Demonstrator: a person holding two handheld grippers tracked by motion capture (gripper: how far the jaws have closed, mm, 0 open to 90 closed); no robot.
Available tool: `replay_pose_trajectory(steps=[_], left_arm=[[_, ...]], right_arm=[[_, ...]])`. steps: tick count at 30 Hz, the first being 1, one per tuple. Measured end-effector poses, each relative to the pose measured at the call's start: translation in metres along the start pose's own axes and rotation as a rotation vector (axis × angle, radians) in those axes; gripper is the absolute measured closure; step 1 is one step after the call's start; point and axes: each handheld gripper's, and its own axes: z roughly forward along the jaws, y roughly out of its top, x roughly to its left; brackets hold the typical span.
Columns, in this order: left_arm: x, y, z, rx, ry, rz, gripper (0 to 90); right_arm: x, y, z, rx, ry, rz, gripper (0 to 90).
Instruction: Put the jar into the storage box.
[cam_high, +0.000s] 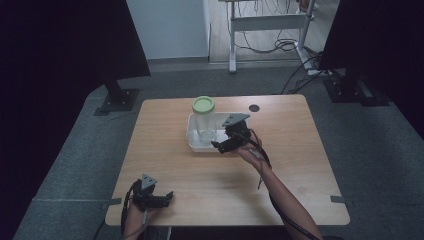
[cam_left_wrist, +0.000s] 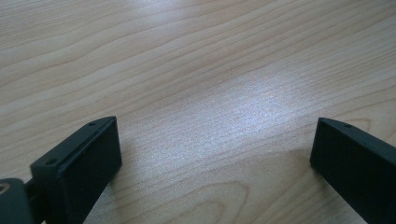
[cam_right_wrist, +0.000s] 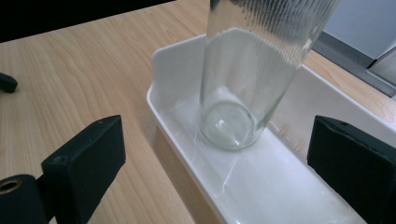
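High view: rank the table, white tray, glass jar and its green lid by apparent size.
1. Table, by far the largest.
2. White tray.
3. Glass jar, standing upright in the tray.
4. Green lid, capping the jar.

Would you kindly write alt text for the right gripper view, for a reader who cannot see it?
A clear glass jar stands in a white tray on a wooden table, straight ahead of the right gripper. The gripper's two black jaws rise from the bottom corners, wide open and touching nothing.
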Motion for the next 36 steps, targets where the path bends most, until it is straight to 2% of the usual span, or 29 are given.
replay_pose_trajectory(steps=[9, 24, 36], left_arm=[[0.000, 0.000, 0.000, 0.001, 0.001, 0.000, 1.7], [0.000, 0.000, 0.000, 0.000, 0.003, -0.003, 1.7], [0.000, 0.000, 0.000, 0.000, 0.004, -0.003, 1.7]], right_arm=[[0.003, -0.017, -0.014, 0.013, -0.005, 0.003, 4.0], [-0.004, -0.041, -0.036, 0.008, -0.021, 0.027, 4.0], [-0.006, -0.068, -0.056, 0.014, -0.054, 0.042, 4.0]])
